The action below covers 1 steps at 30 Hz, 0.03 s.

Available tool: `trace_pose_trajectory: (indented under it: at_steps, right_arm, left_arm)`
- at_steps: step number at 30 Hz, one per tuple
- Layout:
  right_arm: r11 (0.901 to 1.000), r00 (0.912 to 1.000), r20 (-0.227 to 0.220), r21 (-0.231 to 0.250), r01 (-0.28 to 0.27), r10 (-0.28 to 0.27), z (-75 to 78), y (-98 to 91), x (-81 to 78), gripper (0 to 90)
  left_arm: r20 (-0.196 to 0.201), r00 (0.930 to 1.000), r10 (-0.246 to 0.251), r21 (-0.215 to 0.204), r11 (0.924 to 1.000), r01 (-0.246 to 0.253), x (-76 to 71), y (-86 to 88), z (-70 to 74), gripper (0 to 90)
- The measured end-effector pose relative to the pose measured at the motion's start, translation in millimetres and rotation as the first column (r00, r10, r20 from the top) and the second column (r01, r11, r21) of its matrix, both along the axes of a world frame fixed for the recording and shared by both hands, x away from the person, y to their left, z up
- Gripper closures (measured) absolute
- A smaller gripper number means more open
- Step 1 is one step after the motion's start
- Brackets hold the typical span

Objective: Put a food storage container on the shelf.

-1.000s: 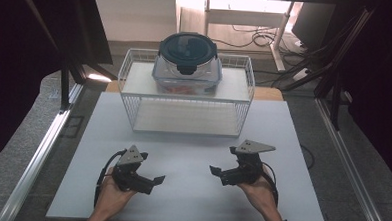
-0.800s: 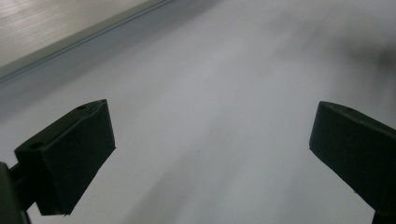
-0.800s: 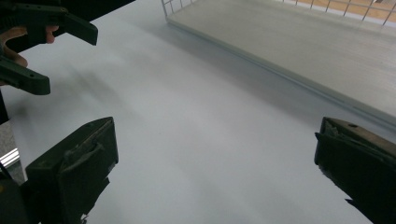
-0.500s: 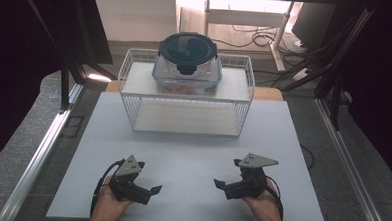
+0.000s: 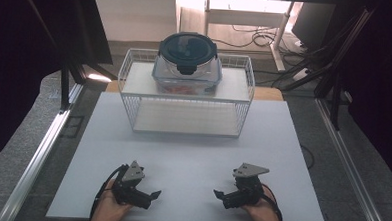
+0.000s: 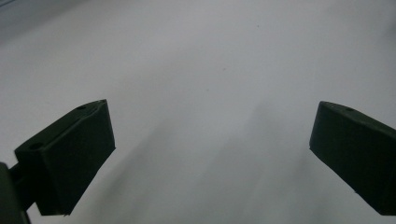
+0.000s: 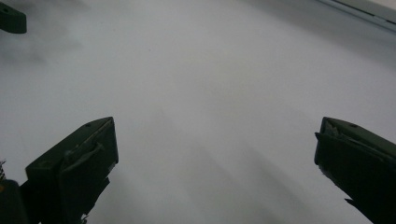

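A clear food container with a dark round lid (image 5: 188,52) stands on the top shelf of a white wire rack (image 5: 135,80) at the far side of the white board. My left gripper (image 5: 151,195) lies low near the board's front edge, left of centre, and points right. Its jaws are open (image 6: 212,126) with only bare white board between them. My right gripper (image 5: 221,197) lies opposite, right of centre, and points left. It is open (image 7: 217,135) too, with nothing between its jaws. A jaw tip of the left gripper (image 7: 11,18) shows at the top left of the right gripper view.
The white board (image 5: 192,150) is bare between the rack and the grippers. Metal rails (image 5: 42,149) run along both sides of the table. Cables and dark stands (image 5: 306,60) lie beyond the far right corner.
Both hands have drawn the grippers back toward the front edge of the board. The jaws stay open. The container and rack have not moved.
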State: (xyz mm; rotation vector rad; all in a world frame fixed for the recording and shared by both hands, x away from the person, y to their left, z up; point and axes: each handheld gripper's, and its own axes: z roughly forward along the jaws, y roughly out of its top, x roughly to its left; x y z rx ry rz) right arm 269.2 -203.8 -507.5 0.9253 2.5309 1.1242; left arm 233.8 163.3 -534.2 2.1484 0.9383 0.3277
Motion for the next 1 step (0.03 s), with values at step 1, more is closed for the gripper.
trace_pose_trajectory:
  at_steps: [1]
  right_arm:
    - [1.0, 1.0, 0.0, -0.004, 0.0, 0.0, -0.7, 0.1, 0.2, 0.0]
  left_arm:
    - [0.002, 1.0, 0.002, 0.001, 1.0, -0.002, 0.3, 0.1, 0.1, 0.0]
